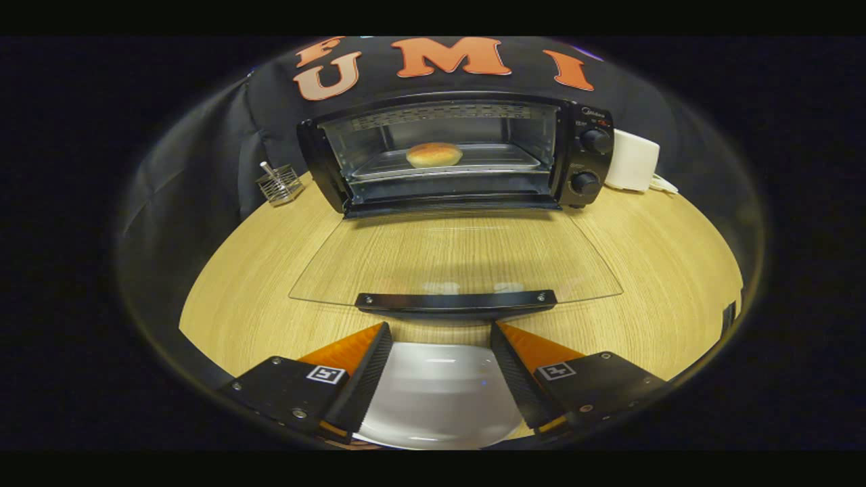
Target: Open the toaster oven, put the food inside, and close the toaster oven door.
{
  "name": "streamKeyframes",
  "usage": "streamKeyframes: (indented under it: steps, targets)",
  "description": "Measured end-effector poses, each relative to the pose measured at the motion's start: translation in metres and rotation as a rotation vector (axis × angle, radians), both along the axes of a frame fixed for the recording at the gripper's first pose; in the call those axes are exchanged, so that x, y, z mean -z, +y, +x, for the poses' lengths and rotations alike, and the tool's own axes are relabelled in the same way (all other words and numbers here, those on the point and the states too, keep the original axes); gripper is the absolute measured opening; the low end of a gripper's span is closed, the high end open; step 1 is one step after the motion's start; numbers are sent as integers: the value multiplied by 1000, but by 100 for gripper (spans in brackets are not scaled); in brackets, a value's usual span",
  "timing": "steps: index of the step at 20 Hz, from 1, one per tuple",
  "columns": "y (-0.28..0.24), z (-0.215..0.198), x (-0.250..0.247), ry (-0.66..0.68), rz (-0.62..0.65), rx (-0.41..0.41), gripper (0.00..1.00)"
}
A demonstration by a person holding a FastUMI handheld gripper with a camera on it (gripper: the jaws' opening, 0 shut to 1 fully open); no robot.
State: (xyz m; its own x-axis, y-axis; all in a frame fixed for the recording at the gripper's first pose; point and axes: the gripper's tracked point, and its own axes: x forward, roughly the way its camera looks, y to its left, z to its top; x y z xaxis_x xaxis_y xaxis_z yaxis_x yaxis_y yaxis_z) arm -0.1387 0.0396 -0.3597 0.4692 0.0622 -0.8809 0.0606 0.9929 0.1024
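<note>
A black toaster oven (582,159) stands at the back of the wooden table, beyond my fingers. Its glass door (453,260) lies folded down flat toward me, with the black door handle (455,301) just ahead of my fingertips. Inside, a round golden bun (434,155) rests on the metal tray (504,161). My gripper (441,338) is open, fingers spread wide and touching nothing. A white plate (440,396) lies on the table below, between the fingers.
A small wire rack (279,183) with a metal utensil stands left of the oven. A white box-shaped thing (633,161) sits against the oven's right side. The wooden table (663,270) extends to both sides of the door.
</note>
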Motion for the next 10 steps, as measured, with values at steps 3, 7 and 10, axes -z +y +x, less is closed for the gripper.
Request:
streamKeyframes:
  steps: [3,7,10]
  targets:
    - [-2,2,-1,7,17,32,87]
    - [-9,5,-5,-6,-3,83,87]
    - [-10,11,-24,-59,-14,98,87]
